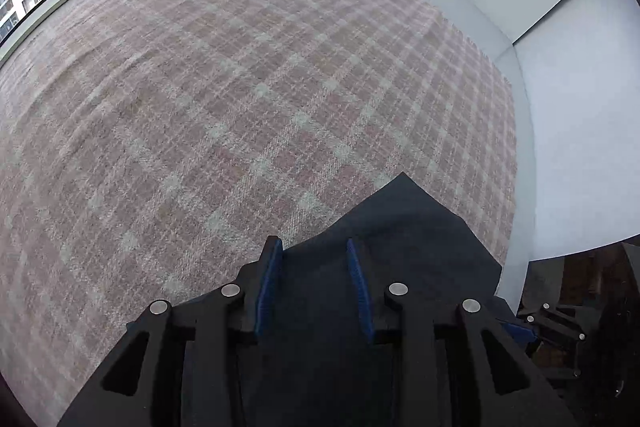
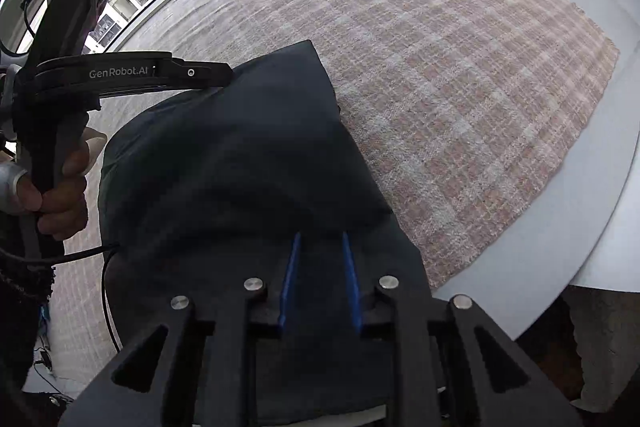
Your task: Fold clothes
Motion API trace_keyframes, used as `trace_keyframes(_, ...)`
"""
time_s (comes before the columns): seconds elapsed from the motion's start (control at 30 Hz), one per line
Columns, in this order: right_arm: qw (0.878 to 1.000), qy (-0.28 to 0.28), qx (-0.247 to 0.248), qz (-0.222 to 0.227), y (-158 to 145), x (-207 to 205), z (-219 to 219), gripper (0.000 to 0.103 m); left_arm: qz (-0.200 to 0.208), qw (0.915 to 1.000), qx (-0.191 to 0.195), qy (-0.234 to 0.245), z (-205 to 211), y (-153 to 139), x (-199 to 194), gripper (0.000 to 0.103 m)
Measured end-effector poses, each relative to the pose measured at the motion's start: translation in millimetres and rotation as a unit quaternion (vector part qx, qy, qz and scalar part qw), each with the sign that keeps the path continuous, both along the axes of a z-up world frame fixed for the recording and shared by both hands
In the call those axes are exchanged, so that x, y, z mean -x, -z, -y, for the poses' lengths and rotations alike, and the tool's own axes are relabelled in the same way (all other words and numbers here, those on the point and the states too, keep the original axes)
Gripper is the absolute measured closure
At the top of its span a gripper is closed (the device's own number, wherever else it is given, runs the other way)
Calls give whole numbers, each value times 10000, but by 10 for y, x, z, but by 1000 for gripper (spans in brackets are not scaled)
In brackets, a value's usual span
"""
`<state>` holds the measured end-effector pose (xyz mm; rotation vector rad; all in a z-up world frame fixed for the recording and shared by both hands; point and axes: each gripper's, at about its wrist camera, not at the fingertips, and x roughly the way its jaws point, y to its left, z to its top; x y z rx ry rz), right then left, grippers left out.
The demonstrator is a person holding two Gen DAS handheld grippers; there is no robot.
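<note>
The dark navy, soft cloth garment (image 2: 248,163) lies bunched at the near edge of the white counter (image 2: 592,235), on the pink-and-grey checked woven blanket (image 1: 240,87) that covers it. To fold it well, each tool should probably take a separate corner, draw the cloth flat and taut across the blanket, then lay edge on edge without dragging the blanket. The left tool (image 1: 316,247) stands partly parted above the garment's far-left edge, its blue pads (image 1: 270,279) apart, gripping nothing visible. The right tool (image 2: 319,239) is narrowly parted over the cloth's near side; whether fabric is pinched between its pads I cannot tell.
</note>
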<state>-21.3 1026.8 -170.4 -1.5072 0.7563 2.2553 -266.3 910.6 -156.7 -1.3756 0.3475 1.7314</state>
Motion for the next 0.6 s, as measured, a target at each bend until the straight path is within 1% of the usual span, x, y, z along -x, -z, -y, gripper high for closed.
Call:
trace_keyframes(0.07,9999,-73,10,-143,-219,-40,-49,81,-166,9989,-197,-387,498,-291,143,68)
trace_keyframes(0.1,9993,-174,-116,-310,-377,-53,-60,80,-209,9976,-233,-612,771,-390,180,62)
trace_keyframes(0.13,9980,-342,-296,-436,-527,-48,-62,68,-176,9960,-263,-831,1033,-447,181,56)
trace_keyframes(0.17,9961,-549,-486,-500,-641,-22,-59,40,-5,9942,-290,-1034,1269,-440,149,54)
trace_keyframes(0.2,9931,-769,-696,-547,-725,18,-56,27,197,9917,-316,-1233,1500,-417,110,52)
trace_keyframes(0.23,9900,-954,-871,-572,-761,68,-66,18,470,9887,-315,-1391,1672,-349,49,52)
trace_keyframes(0.3,9862,-1217,-1019,-479,-707,185,-126,18,1106,9806,-271,-1596,1827,-74,-173,52)
trace_keyframes(0.33,9867,-1268,-968,-321,-624,250,-181,18,1394,9760,-246,-1656,1875,60,-275,52)
trace_keyframes(0.37,9869,-1320,-918,-161,-540,315,-236,18,1567,9728,-218,-1692,1874,179,-360,52)
trace_keyframes(0.4,9874,-1356,-812,-70,-460,366,-294,18,1709,9700,-189,-1720,1860,294,-441,52)
trace_keyframes(0.53,9908,-1342,-122,-140,-191,443,-477,18,2203,9593,-231,-1749,1670,594,-617,52)
trace_keyframes(0.6,9903,-1385,74,-112,-69,456,-504,18,2246,9585,-358,-1719,1586,628,-648,49)
